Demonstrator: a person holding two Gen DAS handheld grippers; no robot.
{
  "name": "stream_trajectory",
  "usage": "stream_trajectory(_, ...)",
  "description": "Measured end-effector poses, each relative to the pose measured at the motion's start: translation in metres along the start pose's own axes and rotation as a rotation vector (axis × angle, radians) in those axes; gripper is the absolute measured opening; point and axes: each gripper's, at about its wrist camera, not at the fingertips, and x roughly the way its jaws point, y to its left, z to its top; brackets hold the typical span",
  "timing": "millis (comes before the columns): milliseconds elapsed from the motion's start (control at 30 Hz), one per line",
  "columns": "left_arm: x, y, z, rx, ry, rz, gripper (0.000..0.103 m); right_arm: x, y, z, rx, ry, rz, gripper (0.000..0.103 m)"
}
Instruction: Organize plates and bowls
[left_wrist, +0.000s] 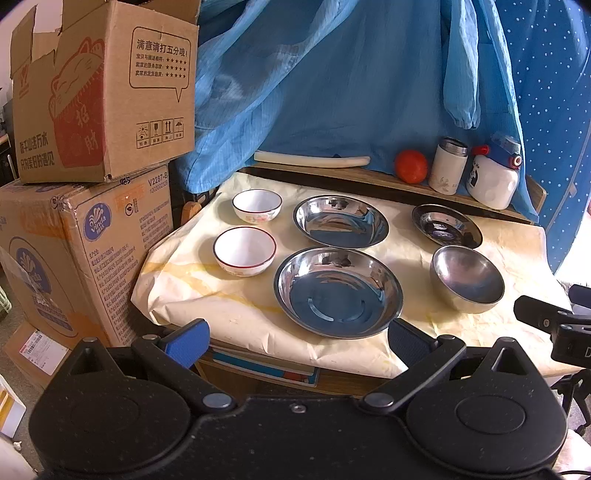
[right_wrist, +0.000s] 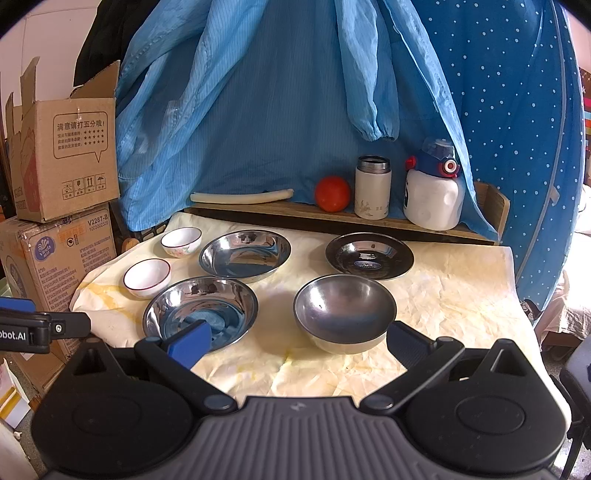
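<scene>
your left gripper (left_wrist: 297, 338) sits nearest, blue pads spread wide and empty, hovering at the table edge just short of the big steel plate (left_wrist: 338, 291). right gripper (right_wrist: 299, 341) is the same story: jaws wide, nothing held, lined up on the steel bowl (right_wrist: 344, 312).

take that big steel plate as your landmark. behind it sits a second steel plate (left_wrist: 341, 226) of much the same shape, not touching. left of it, a white bowl with a red rim (left_wrist: 244, 251), and behind that another white bowl with a flower print (left_wrist: 257, 206). right of it is the steel bowl, and behind that a dark flat saucer (left_wrist: 447, 226). all six stand apart on crinkled cream paper (left_wrist: 207, 291).

handling, as i judge it: the steel pieces look light, stiff and slick, so pinch across the rim, not the curved wall, or they may squirt out. the plates are shallow with a thin flared lip; you'll want one pad under it. the white bowls look ceramic, heavier and chippable; grip the rim squarely and set them down softly when nesting.
</scene>
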Motion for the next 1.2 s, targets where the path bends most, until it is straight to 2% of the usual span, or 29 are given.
stream_trajectory(433,0.002,0.001,0.001,0.002,0.005,0.013,0.102,0.002,0.005,0.001,-0.003,0.0,0.003,0.103)
stream_trajectory(633,0.014,-0.001,0.015,0.018,0.025,0.034,0.102,0.004,0.001,0.005,-0.013,-0.013,0.017,0.103)
stream_trajectory(800,0.026,0.001,0.036,0.003,0.037,0.024,0.102,0.017,-0.015,0.016,-0.031,-0.018,0.071,0.103)
stream_trajectory(967,0.051,0.002,0.065,0.001,0.063,-0.021,0.102,0.031,-0.015,0.029,-0.074,0.003,0.109,0.103)
stream_trajectory(1200,0.104,0.0,0.105,0.09,0.092,-0.096,0.102,0.067,-0.006,0.047,-0.094,0.03,0.137,0.103)
